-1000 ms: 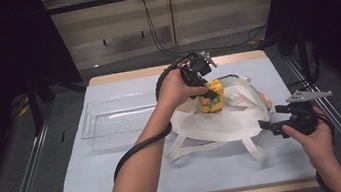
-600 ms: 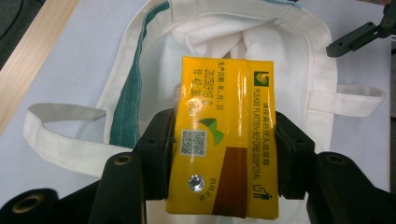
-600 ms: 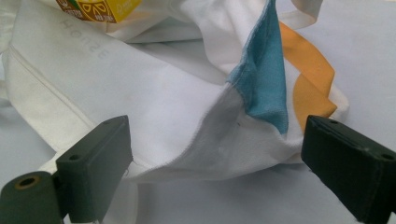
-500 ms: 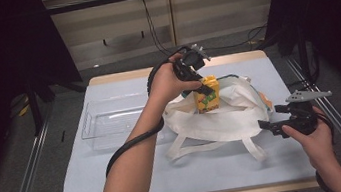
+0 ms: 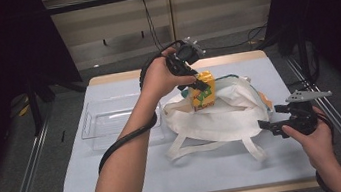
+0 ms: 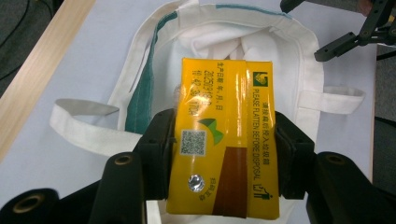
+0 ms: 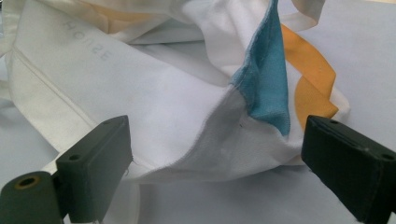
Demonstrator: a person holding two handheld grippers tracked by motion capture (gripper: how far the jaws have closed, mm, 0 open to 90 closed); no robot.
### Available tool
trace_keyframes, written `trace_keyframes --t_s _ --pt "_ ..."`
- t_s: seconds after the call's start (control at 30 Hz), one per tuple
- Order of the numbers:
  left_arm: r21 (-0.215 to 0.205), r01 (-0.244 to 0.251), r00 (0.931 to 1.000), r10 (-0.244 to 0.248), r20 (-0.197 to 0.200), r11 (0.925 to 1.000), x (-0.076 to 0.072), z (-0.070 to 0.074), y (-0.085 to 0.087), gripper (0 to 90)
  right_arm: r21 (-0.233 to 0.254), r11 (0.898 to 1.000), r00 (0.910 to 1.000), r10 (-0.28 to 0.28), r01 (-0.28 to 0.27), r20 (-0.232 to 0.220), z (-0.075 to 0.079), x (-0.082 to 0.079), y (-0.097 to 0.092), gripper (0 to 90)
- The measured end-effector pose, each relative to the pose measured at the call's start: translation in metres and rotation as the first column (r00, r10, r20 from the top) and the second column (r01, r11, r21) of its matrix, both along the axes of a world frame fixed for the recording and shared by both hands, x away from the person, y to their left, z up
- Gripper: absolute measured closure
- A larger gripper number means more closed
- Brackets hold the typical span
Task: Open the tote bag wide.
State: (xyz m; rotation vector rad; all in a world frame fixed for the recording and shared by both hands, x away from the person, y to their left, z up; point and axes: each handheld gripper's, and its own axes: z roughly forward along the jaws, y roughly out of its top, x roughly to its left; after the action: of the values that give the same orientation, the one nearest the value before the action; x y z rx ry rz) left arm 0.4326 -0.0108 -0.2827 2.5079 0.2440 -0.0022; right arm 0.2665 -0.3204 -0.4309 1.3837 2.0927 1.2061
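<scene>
Yellow carton (image 5: 203, 90) held above the mouth of the white tote bag (image 5: 222, 116), at table centre.

Near edge, about 4 o'clock from table centre: right gripper (image 5: 276, 126) in the person's right hand, level with the table top, pointing toward 9 o'clock at the bag's side. Right gripper view: jaws stand wide apart, bag cloth (image 7: 187, 116) lying between them, a blue (image 7: 268, 79) and orange panel toward the right jaw; pads not pressing on the cloth.

Centre: tote bag slumped on the pale table cover (image 5: 120, 184), straps trailing toward 6 o'clock. Mouth gapes upward; left gripper view shows crumpled white lining (image 6: 219, 42) inside, contents otherwise hard to tell.

Above the bag, toward 12 o'clock: left gripper (image 5: 199, 85), jaws clamped on the carton's two narrow sides about halfway open. In its own view the carton (image 6: 224, 140) fills the gap between the pads, printed face up, directly over the bag opening.

Far left, 9 o'clock of the bag: clear plastic bin (image 5: 112, 129), nothing seen in it.
</scene>
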Motion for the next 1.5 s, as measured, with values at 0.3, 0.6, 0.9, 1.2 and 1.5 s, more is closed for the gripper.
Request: trace_keyframes --t_s 0.3,0.6,0.9,1.2,1.5 --pt "0.001 -0.009 0.9999 0.009 0.012 1.0000 0.000 0.010 0.013 49.0 -0.003 1.000 1.0000 0.003 -0.003 0.002 0.000 0.000 0.001 8.2" --pt "0.004 -0.025 0.9997 0.025 0.002 0.9997 0.001 0.019 0.024 49.0 0.002 1.000 1.0000 0.001 -0.001 0.005 0.001 0.000 0.001 8.2" --pt "-0.007 -0.044 0.9990 0.044 -0.011 0.9990 0.004 0.026 0.037 49.0 0.004 1.000 1.0000 0.003 -0.003 0.008 0.002 0.000 0.001 8.2" --pt "0.001 -0.075 0.9971 0.075 -0.012 0.9972 0.006 0.029 0.054 49.0 0.008 1.000 1.0000 0.006 -0.006 0.005 0.002 0.000 0.002 8.2" --pt "0.014 -0.088 0.9961 0.088 0.002 0.9960 0.007 0.033 0.071 49.0 0.014 1.000 0.9999 0.010 -0.010 0.008 0.001 0.000 0.004 8.2"
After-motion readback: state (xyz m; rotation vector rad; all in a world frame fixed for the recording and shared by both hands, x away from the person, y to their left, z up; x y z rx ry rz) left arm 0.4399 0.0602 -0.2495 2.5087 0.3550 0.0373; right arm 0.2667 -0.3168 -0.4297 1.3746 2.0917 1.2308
